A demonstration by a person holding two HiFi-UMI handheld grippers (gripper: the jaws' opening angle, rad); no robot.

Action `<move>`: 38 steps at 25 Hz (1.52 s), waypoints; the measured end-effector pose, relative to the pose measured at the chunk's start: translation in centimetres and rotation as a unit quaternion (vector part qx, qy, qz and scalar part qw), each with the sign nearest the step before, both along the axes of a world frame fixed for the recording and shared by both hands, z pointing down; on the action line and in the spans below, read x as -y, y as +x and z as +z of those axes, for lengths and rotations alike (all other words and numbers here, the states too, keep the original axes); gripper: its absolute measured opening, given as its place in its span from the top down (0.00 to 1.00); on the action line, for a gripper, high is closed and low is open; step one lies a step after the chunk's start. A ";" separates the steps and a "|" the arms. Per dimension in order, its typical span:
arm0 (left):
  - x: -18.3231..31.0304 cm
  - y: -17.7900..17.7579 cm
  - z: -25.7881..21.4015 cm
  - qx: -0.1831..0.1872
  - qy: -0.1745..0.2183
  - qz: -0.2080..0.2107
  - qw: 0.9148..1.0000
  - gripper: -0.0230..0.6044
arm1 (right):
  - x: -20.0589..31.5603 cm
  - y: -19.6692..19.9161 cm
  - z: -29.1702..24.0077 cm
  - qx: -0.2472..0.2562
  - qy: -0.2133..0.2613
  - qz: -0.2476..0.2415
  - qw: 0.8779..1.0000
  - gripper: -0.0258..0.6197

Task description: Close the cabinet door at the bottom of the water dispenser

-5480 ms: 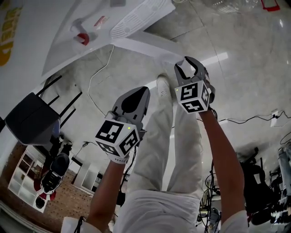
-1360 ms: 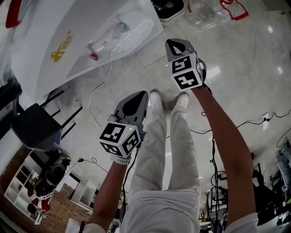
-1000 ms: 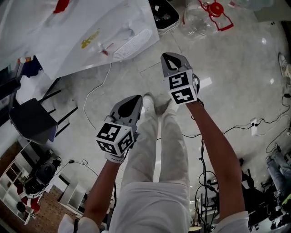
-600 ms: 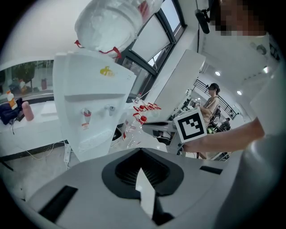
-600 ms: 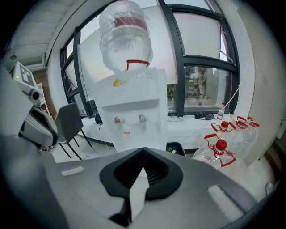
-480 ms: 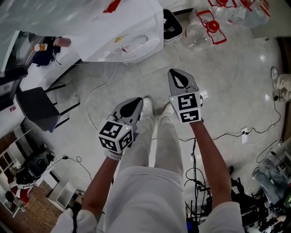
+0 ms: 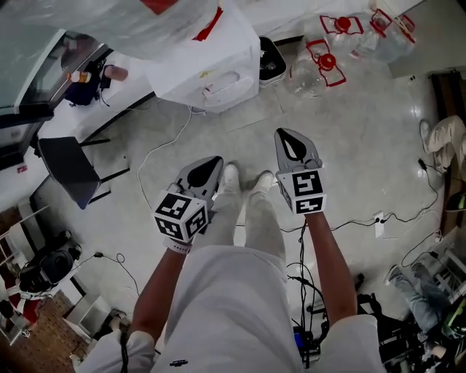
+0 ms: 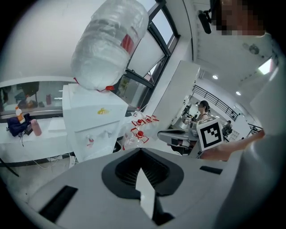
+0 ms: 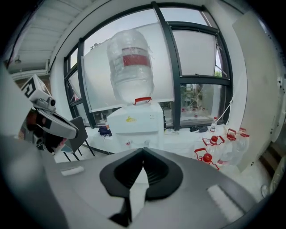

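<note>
Left gripper (image 7: 210,163) and right gripper (image 7: 288,140) each hold jaws pressed together on nothing, well apart from the water dispenser (image 7: 231,51) ahead, whose bottom cabinet door is hidden from every view, so a door left ajar could go unnoticed.

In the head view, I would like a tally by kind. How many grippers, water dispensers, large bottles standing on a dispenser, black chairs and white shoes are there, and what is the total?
Grippers: 2, the left gripper and the right gripper
Water dispenser: 1
Large bottle on the dispenser: 1
Black chair: 1
White shoes: 2
Total: 7
</note>
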State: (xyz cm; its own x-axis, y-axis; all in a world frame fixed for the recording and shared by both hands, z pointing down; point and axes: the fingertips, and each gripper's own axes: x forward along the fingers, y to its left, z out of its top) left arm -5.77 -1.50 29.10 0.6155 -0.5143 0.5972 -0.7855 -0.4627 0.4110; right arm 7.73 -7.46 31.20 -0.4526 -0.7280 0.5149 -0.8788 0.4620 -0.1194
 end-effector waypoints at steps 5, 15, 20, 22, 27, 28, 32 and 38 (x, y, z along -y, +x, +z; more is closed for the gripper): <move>-0.7 0.3 -3.9 -0.011 0.022 0.004 1.000 0.96 | -1.6 1.3 -4.6 -0.005 0.022 0.009 1.000 0.94; -1.6 0.6 -10.0 -0.025 0.062 0.025 0.997 0.96 | -5.4 1.9 -11.8 0.027 0.048 0.051 0.997 0.94; -1.8 0.7 -12.6 -0.037 0.079 0.018 0.996 0.96 | -7.3 3.3 -14.8 0.075 0.043 0.072 0.994 0.94; -1.8 0.7 -13.7 -0.040 0.088 0.021 0.995 0.95 | -8.1 3.5 -16.3 0.061 0.054 0.063 0.995 0.94; -2.1 1.0 -15.9 -0.049 0.105 0.030 0.993 0.96 | -9.8 4.4 -18.5 0.020 0.067 0.040 0.997 0.94; -2.1 1.2 -16.2 -0.050 0.109 0.033 0.992 0.95 | -10.1 4.6 -18.9 0.016 0.068 0.040 0.997 0.94; -2.2 1.6 -17.0 -0.056 0.118 0.041 0.991 0.96 | -11.3 5.3 -20.1 0.017 0.071 0.054 0.996 0.94; -3.0 2.4 -17.9 -0.061 0.122 0.054 0.989 0.96 | -12.5 5.6 -21.5 0.065 0.078 0.096 0.990 0.95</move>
State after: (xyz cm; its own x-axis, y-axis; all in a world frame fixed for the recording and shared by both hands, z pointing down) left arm -3.42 1.50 11.20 0.7348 -0.5615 0.3805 -0.6773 -0.6383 0.3658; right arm 13.34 5.03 9.68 -0.3540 -0.8732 0.3349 -0.9338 0.3105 -0.1777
